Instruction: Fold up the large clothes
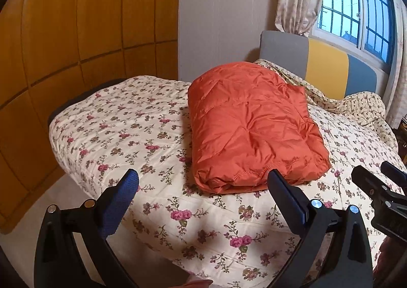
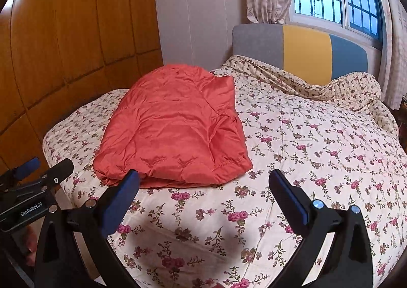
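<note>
The orange puffy jacket [image 1: 251,125] lies on the bed [image 1: 122,120], already doubled into a thick rectangle, its stitched hem edge toward the near side and its bulkier end toward the far headboard [image 2: 305,51]. It sits left of the bed's middle, on the flowered quilt [image 2: 318,150], with nothing else touching it. Both tools hover just short of the near hem: the left gripper [image 1: 203,186] is spread wide and empty, and the right gripper [image 2: 204,183] likewise gapes with nothing between its pads. The fold looks close to finished, so the step in hand is probably a last halving or tidying. To do that well, each gripper should pinch a near corner through all layers, lift together at even height, carry the edge to the far end, then press down so the padding does not spring back.
</note>
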